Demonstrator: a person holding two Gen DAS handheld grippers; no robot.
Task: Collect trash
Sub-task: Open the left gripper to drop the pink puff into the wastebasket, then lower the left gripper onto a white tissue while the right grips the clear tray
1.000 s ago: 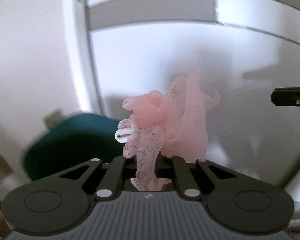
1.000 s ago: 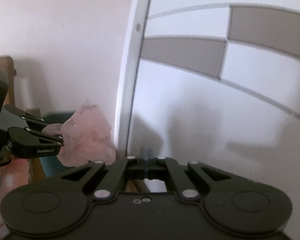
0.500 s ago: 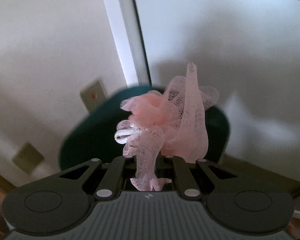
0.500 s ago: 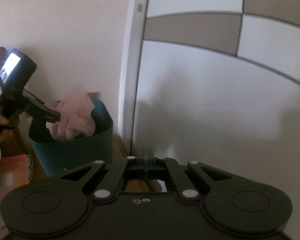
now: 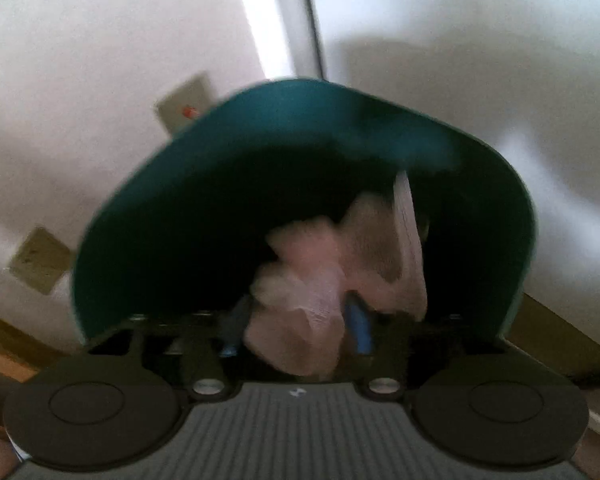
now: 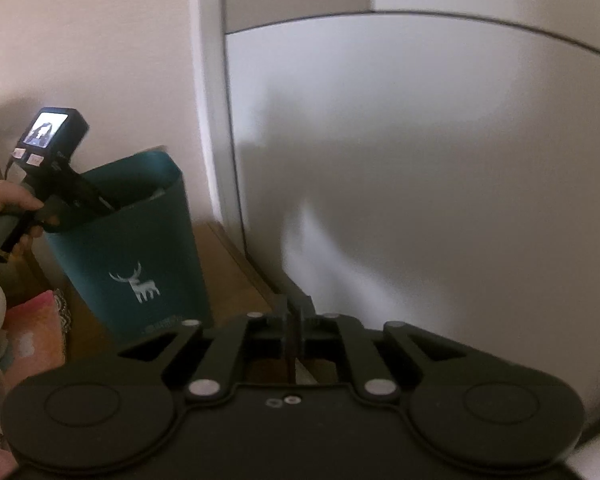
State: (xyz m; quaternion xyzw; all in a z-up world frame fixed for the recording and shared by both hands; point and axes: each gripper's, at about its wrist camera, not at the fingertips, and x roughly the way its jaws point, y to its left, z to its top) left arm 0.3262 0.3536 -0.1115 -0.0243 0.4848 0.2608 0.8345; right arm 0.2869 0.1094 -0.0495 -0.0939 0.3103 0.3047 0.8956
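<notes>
Far left of the right wrist view, a pink bundle of cloth (image 6: 32, 336) lies low by the wooden floor (image 6: 236, 276), and above it the person's hand (image 6: 8, 208) grips the handle of the left gripper (image 6: 100, 204), its small lit screen (image 6: 46, 130) facing back. That tool's front end dips over the rim and into the teal bin (image 6: 136, 248), the one with the white deer print on its side, which stands on the floor against the pale wall (image 6: 100, 60), just left of the white door frame (image 6: 212, 120).

Inside the bin, through the left wrist view, it is dark and blurred. The teal wall (image 5: 172, 200) curves all around the left gripper (image 5: 296, 324), and the pink mesh wad (image 5: 332, 272) sits right between its blue-tipped fingers (image 5: 360, 328). The fingers stand apart, one on either side of the mesh; with the blur, whether they grip it or it hangs free between them cannot be told. The mesh is well below the rim, inside the bin. Two beige wall plates (image 5: 40, 260) show on the wall to the left of the bin.

Over to the right, the right gripper (image 6: 294, 332) hangs apart from the bin, facing the white cabinet door (image 6: 420, 180). Its two fingers are pressed together with nothing between them.
</notes>
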